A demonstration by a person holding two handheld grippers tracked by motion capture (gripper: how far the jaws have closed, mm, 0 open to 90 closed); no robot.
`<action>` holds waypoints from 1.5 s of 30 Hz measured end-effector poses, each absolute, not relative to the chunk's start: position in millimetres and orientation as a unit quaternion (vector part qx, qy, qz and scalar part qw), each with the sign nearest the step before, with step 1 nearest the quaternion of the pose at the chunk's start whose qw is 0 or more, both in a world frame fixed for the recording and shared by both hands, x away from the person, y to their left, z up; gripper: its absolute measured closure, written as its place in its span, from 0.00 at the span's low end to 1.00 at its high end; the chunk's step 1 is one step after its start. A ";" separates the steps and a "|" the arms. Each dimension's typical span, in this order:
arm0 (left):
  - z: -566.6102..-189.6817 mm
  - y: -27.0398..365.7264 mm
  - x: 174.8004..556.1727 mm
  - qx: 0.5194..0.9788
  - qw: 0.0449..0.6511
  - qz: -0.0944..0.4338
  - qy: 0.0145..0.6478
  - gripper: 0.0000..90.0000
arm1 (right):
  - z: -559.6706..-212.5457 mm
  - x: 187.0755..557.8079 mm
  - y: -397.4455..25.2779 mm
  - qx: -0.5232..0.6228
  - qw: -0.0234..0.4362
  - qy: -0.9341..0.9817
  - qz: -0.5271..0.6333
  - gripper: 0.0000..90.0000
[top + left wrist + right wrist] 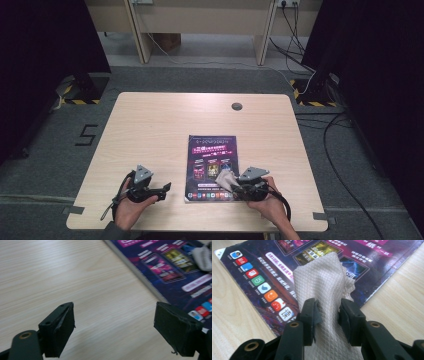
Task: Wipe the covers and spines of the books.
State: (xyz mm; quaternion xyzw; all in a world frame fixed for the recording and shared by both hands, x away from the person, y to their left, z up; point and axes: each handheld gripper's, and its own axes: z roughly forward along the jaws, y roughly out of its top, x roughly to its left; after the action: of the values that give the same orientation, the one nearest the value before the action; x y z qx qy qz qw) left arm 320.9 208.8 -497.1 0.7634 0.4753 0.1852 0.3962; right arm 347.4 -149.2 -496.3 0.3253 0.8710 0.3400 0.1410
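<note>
Now your right gripper (327,315) has its fingers clamped on the beige cloth (324,282), bunched to wipe the magazine (212,167) cover at its five o'clock corner; left gripper (113,331), fingers wide, waits over the bench (150,130).

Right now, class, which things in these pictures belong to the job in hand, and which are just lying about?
In the job:
- cloth, pinched in the right gripper
- magazine under the cloth
- table bearing it

Just there:
- left gripper, jaws wide apart over bare wood
- round grommet in the tabletop
- cables on the floor
- floor marking
</note>
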 end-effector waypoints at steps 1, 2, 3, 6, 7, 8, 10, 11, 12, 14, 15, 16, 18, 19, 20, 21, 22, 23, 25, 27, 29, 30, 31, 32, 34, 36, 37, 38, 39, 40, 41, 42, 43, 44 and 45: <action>-497.0 203.6 318.7 0.764 0.401 0.182 0.471 0.18 | -496.3 346.5 -148.4 0.325 0.142 0.871 0.339 0.74; -497.4 197.5 316.5 0.766 0.406 0.176 0.467 0.18 | -495.9 345.3 -147.0 0.323 0.142 0.873 0.338 0.74; -498.3 190.9 314.1 0.769 0.409 0.171 0.460 0.18 | -495.9 343.8 -145.0 0.318 0.136 0.875 0.340 0.74; -501.9 172.1 310.4 0.789 0.406 0.160 0.432 0.18 | -497.2 336.4 -133.0 0.299 0.124 0.880 0.347 0.74; -502.7 167.8 310.3 0.792 0.407 0.161 0.426 0.18 | -497.4 334.6 -128.3 0.292 0.122 0.882 0.349 0.74; -503.0 165.1 310.3 0.797 0.402 0.164 0.420 0.18 | -497.3 333.7 -124.6 0.287 0.122 0.884 0.348 0.74; -505.0 161.7 310.2 0.801 0.393 0.172 0.417 0.18 | -497.4 334.4 -120.5 0.278 0.122 0.887 0.347 0.73; -506.3 160.8 310.3 0.803 0.393 0.170 0.415 0.18 | -497.4 335.4 -120.6 0.281 0.119 0.886 0.348 0.73; -507.0 160.3 310.0 0.805 0.389 0.169 0.415 0.18 | -497.7 337.0 -121.9 0.284 0.115 0.885 0.351 0.73; -508.8 159.2 310.5 0.809 0.383 0.171 0.412 0.18 | -498.6 341.3 -124.5 0.291 0.118 0.881 0.355 0.73; -509.3 159.0 311.4 0.812 0.376 0.174 0.411 0.18 | -498.3 344.0 -125.5 0.294 0.120 0.880 0.352 0.72; -509.7 159.5 312.4 0.815 0.369 0.177 0.410 0.18 | -498.1 347.1 -126.2 0.298 0.127 0.879 0.351 0.72; -510.8 159.8 313.8 0.815 0.365 0.178 0.413 0.18 | -497.7 355.4 -128.0 0.304 0.133 0.877 0.347 0.72; -511.6 159.5 314.0 0.817 0.362 0.178 0.413 0.17 | -497.5 360.1 -129.1 0.307 0.136 0.876 0.345 0.72; -512.2 158.8 314.0 0.816 0.362 0.180 0.413 0.17 | -497.5 364.8 -130.3 0.312 0.141 0.875 0.344 0.72; -512.3 158.2 313.8 0.817 0.360 0.183 0.411 0.17 | -497.5 369.6 -131.6 0.318 0.141 0.872 0.343 0.72; -512.2 157.6 313.6 0.818 0.359 0.186 0.410 0.17 | -497.2 374.4 -132.6 0.325 0.142 0.870 0.342 0.72; -512.3 157.2 313.5 0.818 0.357 0.188 0.409 0.16 | -497.0 379.6 -133.1 0.329 0.148 0.869 0.339 0.72; -513.1 156.9 313.7 0.817 0.358 0.189 0.410 0.16 | -496.7 390.7 -132.4 0.338 0.153 0.866 0.336 0.73; -513.5 157.0 313.7 0.816 0.361 0.188 0.411 0.16 | -496.6 403.9 -131.1 0.347 0.161 0.862 0.332 0.73; -513.8 157.5 313.9 0.816 0.361 0.187 0.411 0.16 | -496.8 417.7 -130.5 0.357 0.169 0.858 0.330 0.72; -513.9 157.5 313.9 0.816 0.362 0.187 0.411 0.16 | -497.2 424.1 -130.8 0.361 0.173 0.855 0.331 0.72; -514.1 157.0 313.6 0.815 0.363 0.189 0.411 0.16 | -497.6 429.7 -131.6 0.367 0.174 0.852 0.332 0.72; -514.1 156.8 313.3 0.815 0.363 0.190 0.410 0.16 | -497.8 434.3 -132.5 0.374 0.172 0.848 0.334 0.72; -514.1 156.8 313.3 0.815 0.362 0.191 0.410 0.16 | -498.1 442.6 -133.8 0.380 0.175 0.844 0.335 0.72; -514.3 157.3 313.8 0.815 0.364 0.188 0.410 0.16 | -497.9 450.0 -133.7 0.387 0.185 0.841 0.330 0.72; -514.3 157.9 314.0 0.816 0.364 0.187 0.410 0.16 | -498.3 454.5 -134.0 0.389 0.190 0.839 0.330 0.71; -514.5 158.1 314.1 0.815 0.365 0.186 0.411 0.16 | -498.7 458.7 -133.9 0.397 0.191 0.834 0.332 0.71; -514.7 158.0 314.1 0.814 0.366 0.185 0.412 0.16 | -499.3 463.5 -134.4 0.402 0.194 0.831 0.333 0.71; -514.6 158.1 314.1 0.815 0.365 0.186 0.411 0.16 | -499.6 467.6 -134.7 0.408 0.195 0.827 0.334 0.71; -514.6 158.1 314.1 0.815 0.365 0.186 0.410 0.16 | -499.6 471.6 -134.7 0.411 0.198 0.825 0.334 0.71; -514.7 158.1 314.1 0.815 0.365 0.186 0.410 0.16 | -499.7 475.8 -135.2 0.412 0.204 0.824 0.332 0.71; -514.6 158.2 314.1 0.815 0.365 0.187 0.409 0.16 | -499.9 479.8 -135.5 0.415 0.205 0.822 0.332 0.71; -514.6 158.3 314.1 0.815 0.365 0.187 0.409 0.16 | -500.0 483.8 -135.7 0.419 0.207 0.819 0.332 0.71; -514.5 158.5 314.2 0.816 0.364 0.187 0.408 0.16 | -500.3 487.9 -135.9 0.423 0.214 0.816 0.331 0.71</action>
State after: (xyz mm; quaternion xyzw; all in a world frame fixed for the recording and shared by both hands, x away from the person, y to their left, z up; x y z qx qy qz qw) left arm 314.2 158.5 -514.5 0.8164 0.4078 0.1867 0.3637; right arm 487.9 -135.9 -500.3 0.4230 0.8161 0.3308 0.2137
